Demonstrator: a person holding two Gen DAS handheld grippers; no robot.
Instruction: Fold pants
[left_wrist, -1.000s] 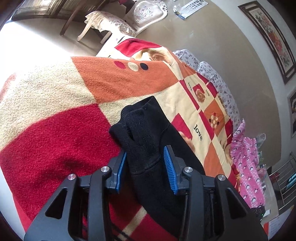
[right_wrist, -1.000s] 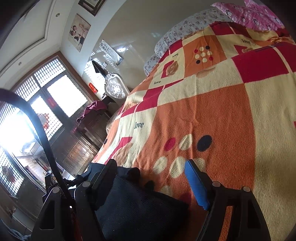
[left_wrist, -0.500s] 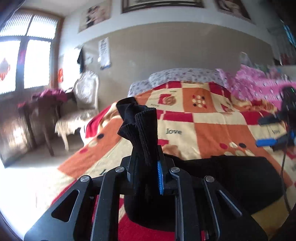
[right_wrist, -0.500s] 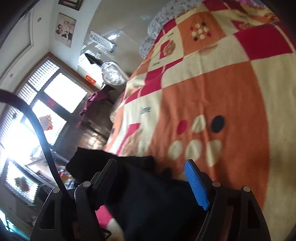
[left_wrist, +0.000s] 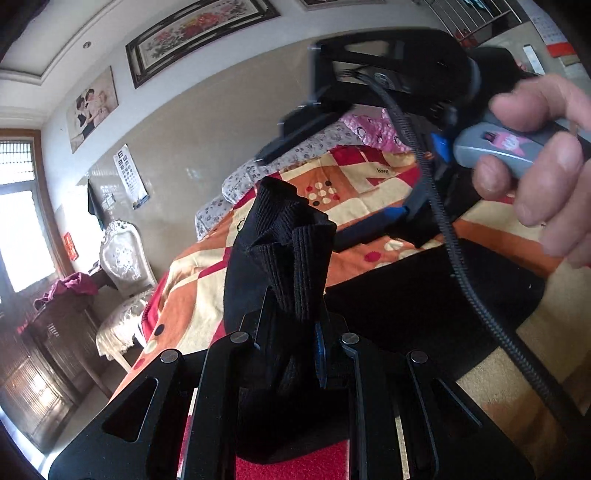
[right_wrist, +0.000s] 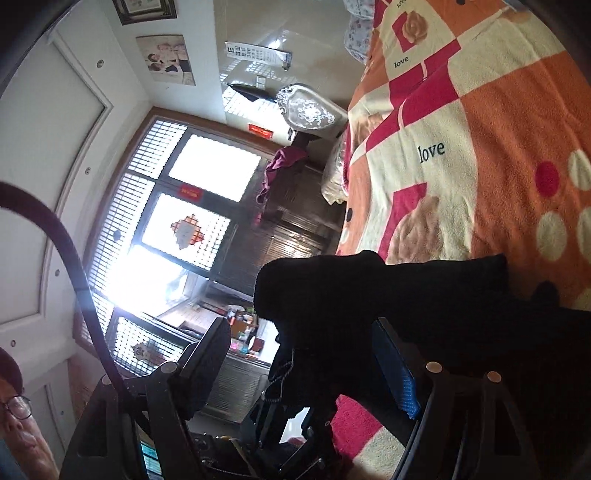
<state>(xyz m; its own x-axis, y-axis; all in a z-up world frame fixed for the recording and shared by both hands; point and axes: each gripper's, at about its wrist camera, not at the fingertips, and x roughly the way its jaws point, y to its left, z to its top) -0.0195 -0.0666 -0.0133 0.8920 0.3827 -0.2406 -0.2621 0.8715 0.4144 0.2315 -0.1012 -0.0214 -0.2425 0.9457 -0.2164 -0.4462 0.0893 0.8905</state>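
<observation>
Your left gripper (left_wrist: 295, 332) is pressed together on a bunched ribbed end of the black pants (left_wrist: 284, 254) and holds it up above the bed. The rest of the pants lies dark on the checked blanket (left_wrist: 354, 192) behind it. Your right gripper (right_wrist: 306, 354) stands spread – black cloth sits between its fingers, but the pads do not press on it. Further back, your right hand (left_wrist: 535, 155) and its cable (left_wrist: 447, 236) hang close over the fabric. I think the risk is here: the pinch takes only a thick bunch, so one layer may slip out, and the cable may drag the cloth and spoil the fold – keep it clear
</observation>
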